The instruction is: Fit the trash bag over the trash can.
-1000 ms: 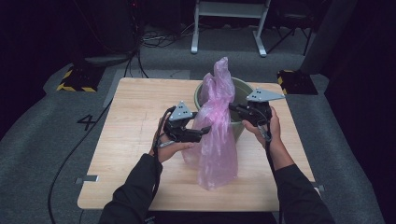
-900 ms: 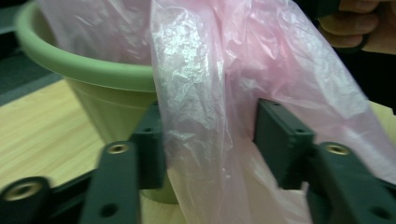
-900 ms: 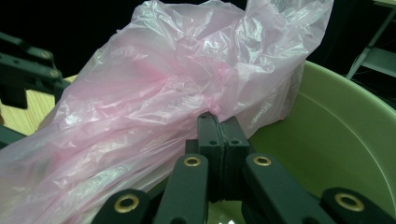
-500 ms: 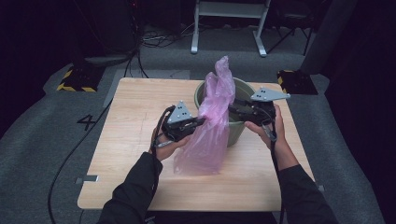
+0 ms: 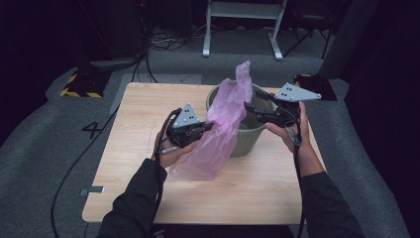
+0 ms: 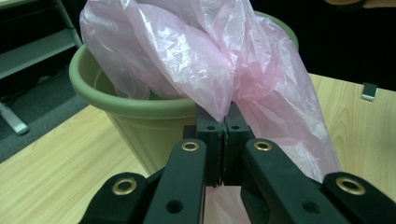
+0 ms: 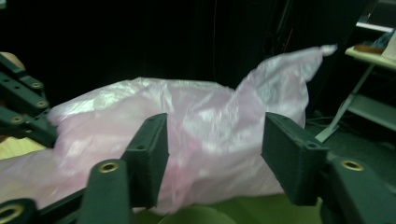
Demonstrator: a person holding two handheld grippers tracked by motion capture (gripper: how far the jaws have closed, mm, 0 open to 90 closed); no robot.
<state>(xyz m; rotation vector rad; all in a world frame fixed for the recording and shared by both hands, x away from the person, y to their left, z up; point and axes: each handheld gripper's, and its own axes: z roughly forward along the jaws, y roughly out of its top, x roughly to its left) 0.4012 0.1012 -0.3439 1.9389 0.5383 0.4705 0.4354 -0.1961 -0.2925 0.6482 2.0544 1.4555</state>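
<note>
The left gripper (image 6: 223,128) now pinches the pink plastic bag (image 5: 218,134) while the right gripper (image 7: 212,149), its jaws just opened and standing apart, lets go beside the green bucket (image 5: 247,136), handing over control for lining it.

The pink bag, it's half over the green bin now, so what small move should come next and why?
Probably bring the right tongs forward and close them on the pink bag. Their jaws have just been opening and stand apart from the film, while the left tongs are shut on a fold of it. A second grip would let the bag's mouth be spread over the green bin.
</note>
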